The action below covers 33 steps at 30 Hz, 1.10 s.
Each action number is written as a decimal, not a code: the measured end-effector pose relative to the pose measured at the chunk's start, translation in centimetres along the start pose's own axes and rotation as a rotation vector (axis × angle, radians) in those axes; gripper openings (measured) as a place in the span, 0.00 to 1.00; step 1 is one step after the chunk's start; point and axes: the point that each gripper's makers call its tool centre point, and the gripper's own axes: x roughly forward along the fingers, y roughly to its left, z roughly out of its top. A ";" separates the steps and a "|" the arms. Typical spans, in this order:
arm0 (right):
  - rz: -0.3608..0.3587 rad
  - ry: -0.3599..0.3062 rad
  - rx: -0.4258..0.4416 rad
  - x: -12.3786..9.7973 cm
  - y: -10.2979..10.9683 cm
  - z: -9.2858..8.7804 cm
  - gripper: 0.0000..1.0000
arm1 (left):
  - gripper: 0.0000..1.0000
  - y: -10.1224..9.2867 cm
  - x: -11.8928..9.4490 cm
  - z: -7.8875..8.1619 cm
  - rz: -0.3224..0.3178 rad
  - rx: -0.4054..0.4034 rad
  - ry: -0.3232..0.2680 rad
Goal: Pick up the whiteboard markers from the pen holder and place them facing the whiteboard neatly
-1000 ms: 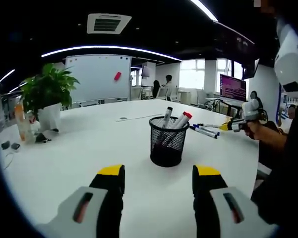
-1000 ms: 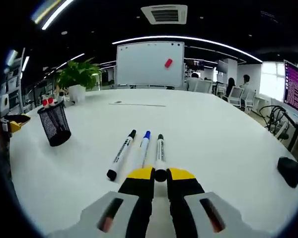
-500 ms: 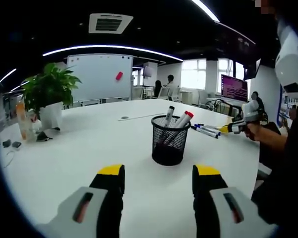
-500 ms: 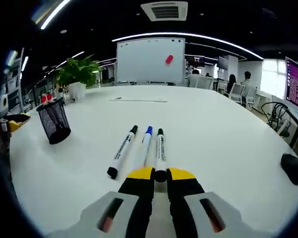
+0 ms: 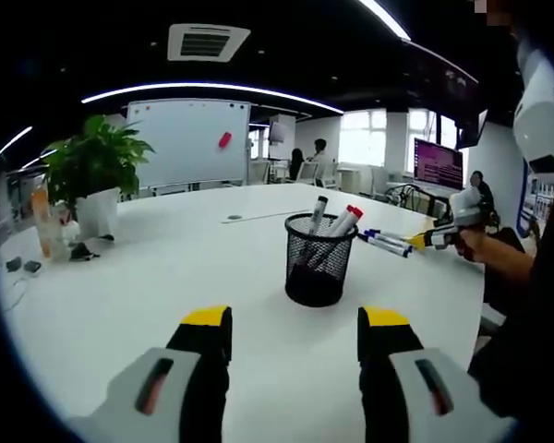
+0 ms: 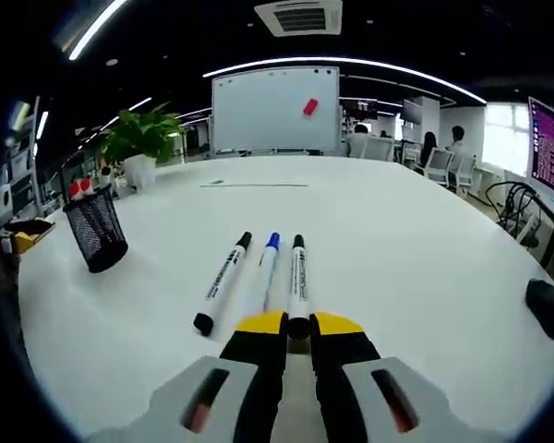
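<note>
A black mesh pen holder [image 5: 318,260] stands on the white table [image 5: 166,277] ahead of my open left gripper [image 5: 294,334], with several markers [image 5: 343,221] leaning in it. In the right gripper view my right gripper [image 6: 298,325] is shut on the tail of a black-capped marker [image 6: 298,275]. Its tip points at the whiteboard [image 6: 275,113]. Beside it lie a blue-capped marker [image 6: 267,266] and another black-capped marker [image 6: 222,281], also pointing that way. The pen holder [image 6: 95,231] stands at the left there. The right gripper [image 5: 440,234] shows in the left gripper view beside the laid markers [image 5: 384,243].
A potted plant [image 5: 90,175] stands at the table's far left, with an orange bottle [image 5: 42,224] and small dark items nearby. A dark computer mouse [image 6: 547,308] lies at the right. A person's arm [image 5: 508,263] holds the right gripper. Chairs and a lit monitor [image 5: 433,162] stand behind.
Both views have drifted slightly. The right gripper stays shut on the black-capped marker, which now lies lower beside the other two. The left gripper has not changed.
</note>
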 end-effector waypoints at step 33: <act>0.017 0.018 -0.021 0.1 0.4 -0.8 0.14 | 0.56 -0.1 0.1 -0.3 0.001 -0.007 0.006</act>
